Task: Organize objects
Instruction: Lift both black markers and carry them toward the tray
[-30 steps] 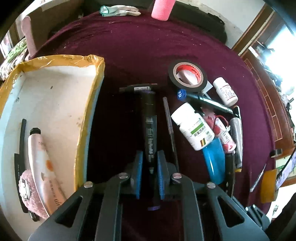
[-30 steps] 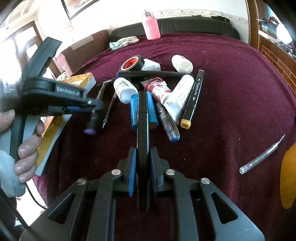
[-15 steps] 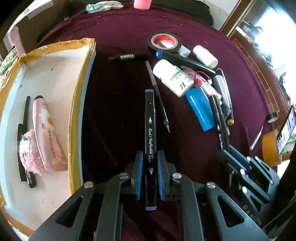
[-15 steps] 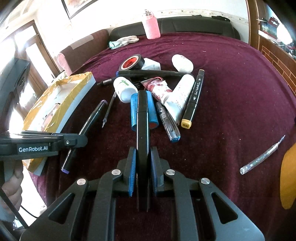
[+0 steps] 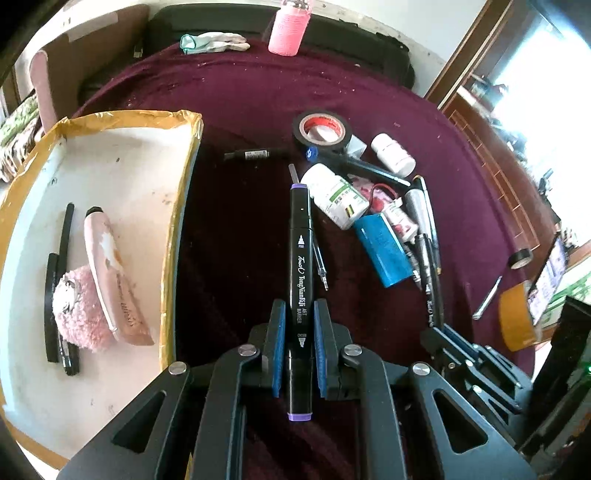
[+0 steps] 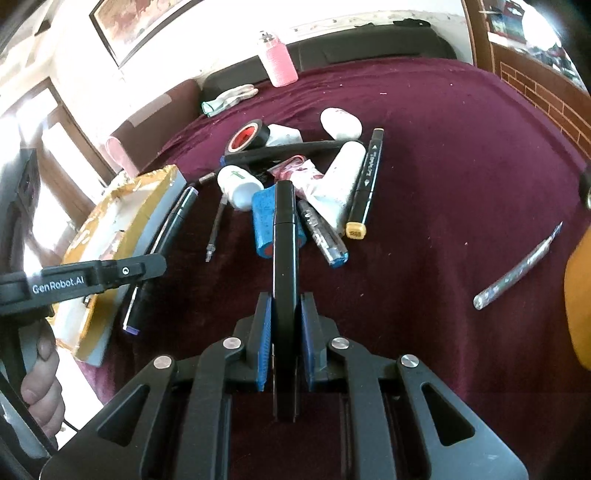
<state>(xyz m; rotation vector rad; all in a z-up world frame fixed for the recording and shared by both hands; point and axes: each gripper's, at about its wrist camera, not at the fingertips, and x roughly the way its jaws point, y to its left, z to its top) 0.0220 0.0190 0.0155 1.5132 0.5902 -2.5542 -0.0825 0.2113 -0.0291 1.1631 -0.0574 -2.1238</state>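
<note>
Two purple end caps — black art marker (image 5: pixel 301 280), white lettering.

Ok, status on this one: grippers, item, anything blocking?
Left gripper shut on purple-capped marker. Right gripper shut on black pen. Box beside left, path looks open.

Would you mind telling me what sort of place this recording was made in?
Probably a home living room: a table under a maroon cloth, a dark sofa against the wall, and a framed picture hanging above it.
</note>
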